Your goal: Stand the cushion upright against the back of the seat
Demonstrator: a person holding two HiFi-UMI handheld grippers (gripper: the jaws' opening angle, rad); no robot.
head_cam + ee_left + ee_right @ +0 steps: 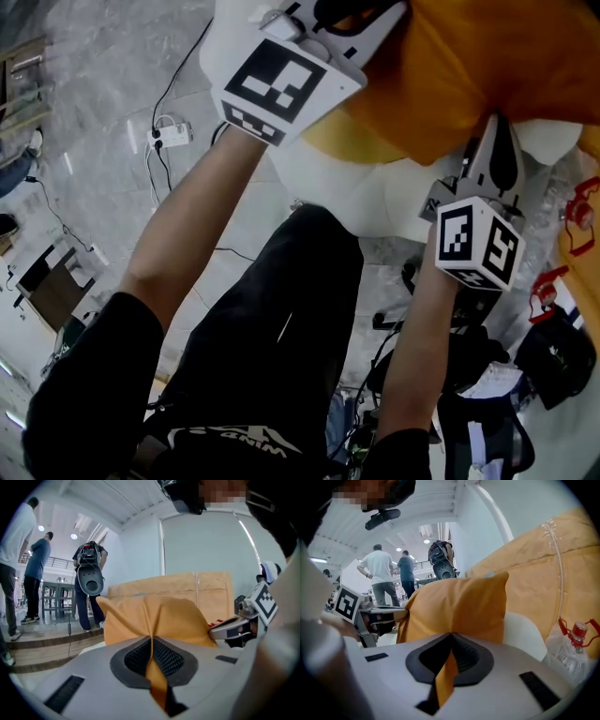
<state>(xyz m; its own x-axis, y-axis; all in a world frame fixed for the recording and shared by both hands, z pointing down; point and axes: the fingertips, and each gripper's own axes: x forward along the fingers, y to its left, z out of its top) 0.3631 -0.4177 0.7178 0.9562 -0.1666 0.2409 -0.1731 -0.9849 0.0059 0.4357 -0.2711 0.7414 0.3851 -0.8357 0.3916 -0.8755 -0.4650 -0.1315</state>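
Observation:
The orange cushion point(469, 70) hangs over the white seat point(375, 202), held by a pinched fold at two places. In the left gripper view my left gripper point(151, 641) is shut on a fold of the cushion point(154, 616), and orange cloth runs down between the jaws. My right gripper point(451, 639) is likewise shut on the cushion point(459, 606), near its other side. In the head view the left gripper point(361, 23) reaches in from the top and the right gripper point(497, 136) from below right. A large tan-orange back pad point(553, 569) stands behind the cushion.
A clear plastic bag with a red-capped item point(576, 637) lies right of the seat. Cables and a power strip point(169, 136) lie on the marble floor. Bags point(553, 352) sit at lower right. Several people point(40, 573) stand in the background.

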